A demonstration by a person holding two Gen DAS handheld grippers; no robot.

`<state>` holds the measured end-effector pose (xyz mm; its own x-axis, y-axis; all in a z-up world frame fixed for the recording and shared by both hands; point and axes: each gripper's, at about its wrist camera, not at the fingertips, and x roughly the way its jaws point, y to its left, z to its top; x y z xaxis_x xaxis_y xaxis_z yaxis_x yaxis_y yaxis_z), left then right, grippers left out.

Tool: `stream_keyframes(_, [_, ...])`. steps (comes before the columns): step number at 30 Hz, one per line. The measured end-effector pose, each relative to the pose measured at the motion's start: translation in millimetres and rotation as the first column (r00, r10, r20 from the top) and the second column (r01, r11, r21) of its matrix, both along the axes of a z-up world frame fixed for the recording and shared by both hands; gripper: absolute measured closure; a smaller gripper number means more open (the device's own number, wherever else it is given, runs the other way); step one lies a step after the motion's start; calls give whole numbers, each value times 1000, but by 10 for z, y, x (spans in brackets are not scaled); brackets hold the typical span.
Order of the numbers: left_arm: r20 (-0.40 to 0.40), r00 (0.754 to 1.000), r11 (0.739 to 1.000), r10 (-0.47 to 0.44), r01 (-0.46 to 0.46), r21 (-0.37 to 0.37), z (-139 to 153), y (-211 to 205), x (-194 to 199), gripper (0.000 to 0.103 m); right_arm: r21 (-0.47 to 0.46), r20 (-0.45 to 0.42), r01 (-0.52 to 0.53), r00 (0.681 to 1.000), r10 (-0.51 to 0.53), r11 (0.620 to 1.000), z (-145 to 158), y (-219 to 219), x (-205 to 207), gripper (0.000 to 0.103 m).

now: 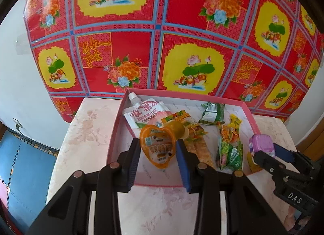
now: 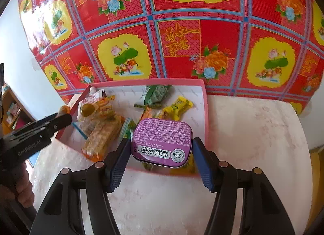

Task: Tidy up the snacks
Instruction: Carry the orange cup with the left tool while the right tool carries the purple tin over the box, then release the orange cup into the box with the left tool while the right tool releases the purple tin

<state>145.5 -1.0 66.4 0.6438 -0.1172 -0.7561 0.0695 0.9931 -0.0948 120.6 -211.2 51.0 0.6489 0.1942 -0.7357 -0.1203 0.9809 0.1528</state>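
Observation:
My left gripper (image 1: 159, 152) is shut on an orange heart-shaped snack pack (image 1: 157, 146), held above the near left part of a pink-rimmed box (image 1: 119, 125). My right gripper (image 2: 162, 154) is shut on a purple tin (image 2: 162, 140) with a barcode, over the box's near right rim (image 2: 206, 113); in the left wrist view the tin (image 1: 261, 144) shows at the right. Inside the box lie a white spouted pouch (image 1: 143, 113), a green packet (image 1: 212, 113), an orange-green wrapped bar (image 1: 228, 144) and a yellow candy (image 2: 179, 106).
The box stands on a pale marbled table (image 2: 253, 133). Behind it hangs a red, yellow and blue flowered cloth (image 1: 162, 32). A blue floor mat (image 1: 26, 164) lies left of the table. A hand (image 2: 18, 186) holds the left gripper's handle at the left edge.

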Motion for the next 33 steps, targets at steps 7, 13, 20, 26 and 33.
stream_keyframes(7, [-12, 1000, 1000, 15, -15, 25, -100, -50, 149, 65, 9, -6, 9, 1000, -9, 1000, -19, -21, 208, 40])
stream_keyframes(13, [-30, 999, 999, 18, -17, 29, -180, -105, 263, 65, 14, -2, 20, 1000, -20, 1000, -50, -46, 370, 40])
stream_keyframes(20, [-42, 999, 999, 19, -18, 26, -234, -127, 367, 65, 17, -7, 16, 1000, -16, 1000, -113, -22, 513, 40])
stream_keyframes(26, [-42, 999, 1000, 21, -20, 23, -265, -137, 448, 65, 23, -6, 14, 1000, -14, 1000, -148, -1, 625, 40])
stream_keyframes(33, [-28, 1000, 999, -2, 3, 47, -288, -202, 487, 65, 36, -20, 16, 1000, -16, 999, -255, 31, 751, 40])
